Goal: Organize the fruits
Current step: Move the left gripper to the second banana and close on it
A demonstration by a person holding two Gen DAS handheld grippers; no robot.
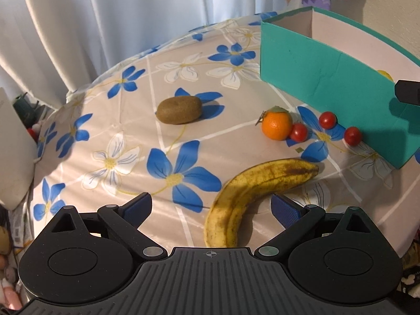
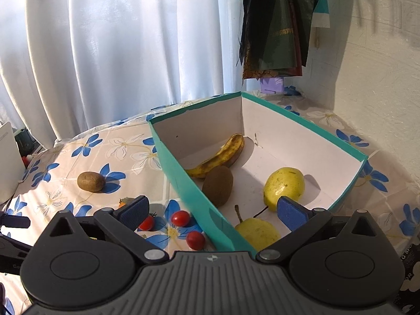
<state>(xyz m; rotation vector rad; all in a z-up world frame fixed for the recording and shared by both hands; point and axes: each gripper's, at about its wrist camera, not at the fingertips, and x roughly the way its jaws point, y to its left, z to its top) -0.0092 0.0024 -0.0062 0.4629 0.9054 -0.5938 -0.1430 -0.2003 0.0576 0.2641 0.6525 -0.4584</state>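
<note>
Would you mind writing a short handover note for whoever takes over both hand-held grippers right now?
Left hand-held gripper: open, empty, over the loose banana on the table.
Right hand-held gripper: open, empty, above the near wall of the teal box.
Done: the box holds a banana, a kiwi and two pears.
Left: on the floral tablecloth remain the loose banana, a kiwi, a tangerine and three cherry tomatoes.

white curtain (image 2: 118, 52) 12 o'clock behind floral tablecloth (image 1: 110, 157). dark bags (image 2: 275, 26) hanging 1 o'clock on wall (image 2: 380, 78). white panel (image 1: 13, 152) at 9 o'clock.
</note>
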